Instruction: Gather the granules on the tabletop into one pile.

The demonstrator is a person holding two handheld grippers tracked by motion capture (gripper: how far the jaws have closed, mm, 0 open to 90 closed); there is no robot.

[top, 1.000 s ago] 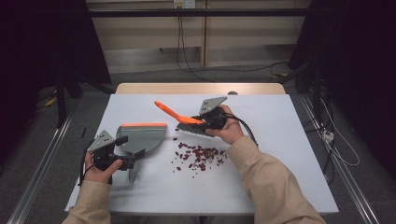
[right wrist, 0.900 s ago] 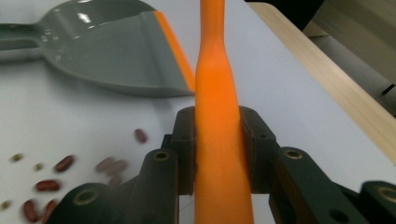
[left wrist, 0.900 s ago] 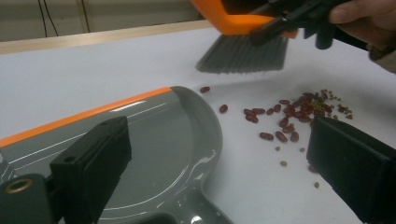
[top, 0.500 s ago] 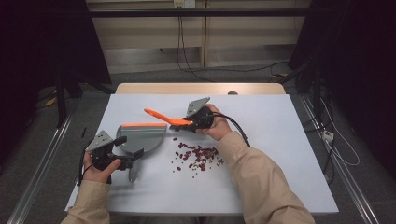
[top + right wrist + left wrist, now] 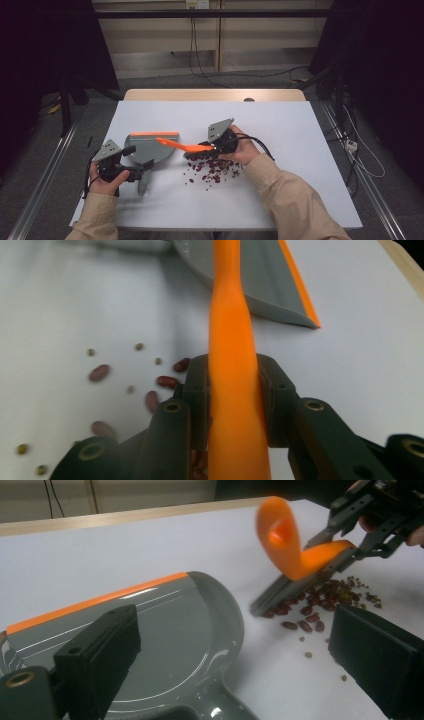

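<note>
My right gripper jaws are clamped on the orange brush handle, bristles touching the beans.

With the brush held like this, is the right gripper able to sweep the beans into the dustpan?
Probably yes. The right gripper is shut on the brush, bristles at the beans, with bare table up to the dustpan, which the left gripper holds.

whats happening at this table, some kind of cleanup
A person is sweeping spilled beans on the white table. The right gripper is clamped on an orange-handled brush, its bristles down at the edge of the bean pile. The left gripper holds the handle of a grey dustpan, which lies flat beside the pile. The pan holds no beans yet.
</note>
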